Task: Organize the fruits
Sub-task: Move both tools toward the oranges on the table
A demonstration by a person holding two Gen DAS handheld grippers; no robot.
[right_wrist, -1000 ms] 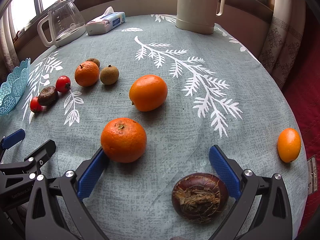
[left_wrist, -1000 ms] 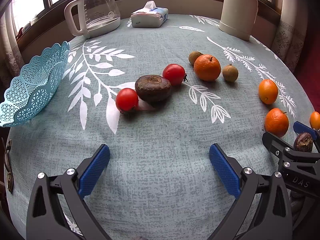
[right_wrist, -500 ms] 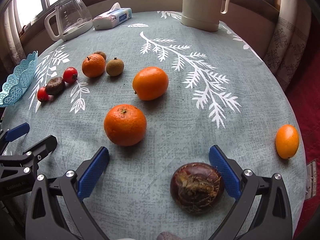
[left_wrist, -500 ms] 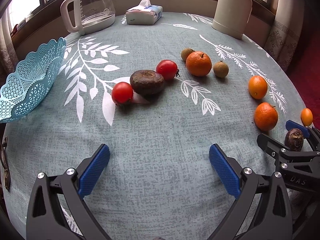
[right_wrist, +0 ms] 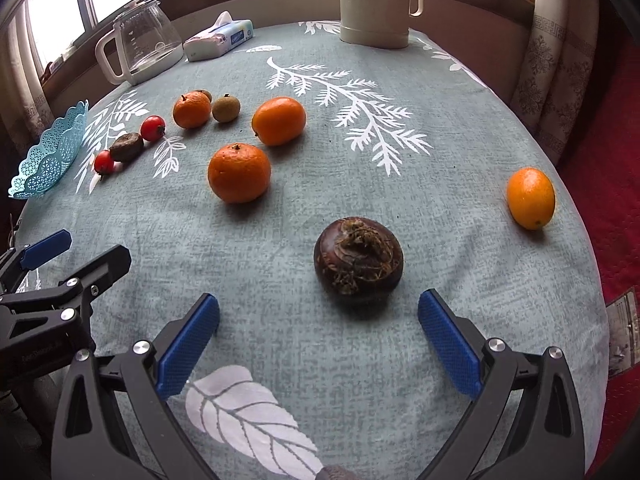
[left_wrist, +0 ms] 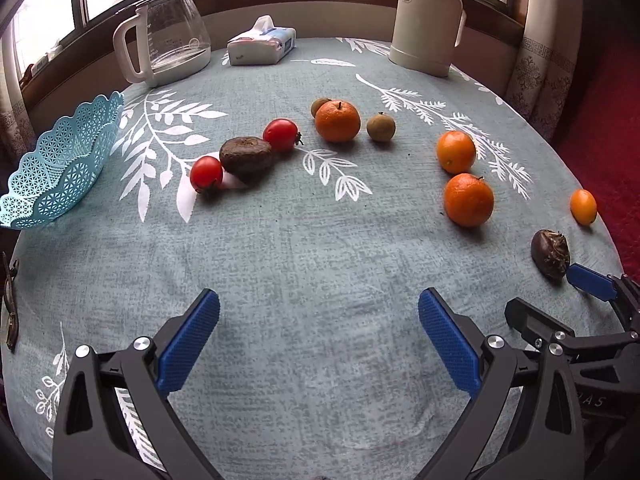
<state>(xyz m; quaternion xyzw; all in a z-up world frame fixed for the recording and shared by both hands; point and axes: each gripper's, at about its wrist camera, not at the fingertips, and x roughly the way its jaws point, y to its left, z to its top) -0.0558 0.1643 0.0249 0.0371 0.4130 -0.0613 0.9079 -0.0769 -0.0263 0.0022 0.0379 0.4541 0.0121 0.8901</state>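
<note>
- Low over the near edge of the bench [right_wrist: 460,240], the right tool [right_wrist: 319,326] has its blue pads spread wide and holds nothing.
- Just ahead of its fingertips, a little right of the midline, sits a dark water chestnut [right_wrist: 358,261], squat and round, its rough tufted crown facing up and toward the camera; neither pad touches it.
- Likewise, the left tool [left_wrist: 319,326] stands wide apart and empty above bare cloth, touching nothing.
- Seen from the left wrist, the right tool's blue tip lies just beside that chestnut.
- Farther out, to the right, a small oval kumquat [right_wrist: 531,198] lies alone near the bench edge, its long axis running roughly away from the camera.
- Two mandarins [right_wrist: 239,173] sit left of centre, the nearer with its stem up.
- Beyond them are a third mandarin [left_wrist: 337,121] and two brownish longans, one on either side of it.
- A second dark chestnut [left_wrist: 247,155] lies flat between two red tomatoes [left_wrist: 206,173], touching or nearly touching both.
- At the far left edge, a blue lattice basket [left_wrist: 60,164] is empty.
</note>
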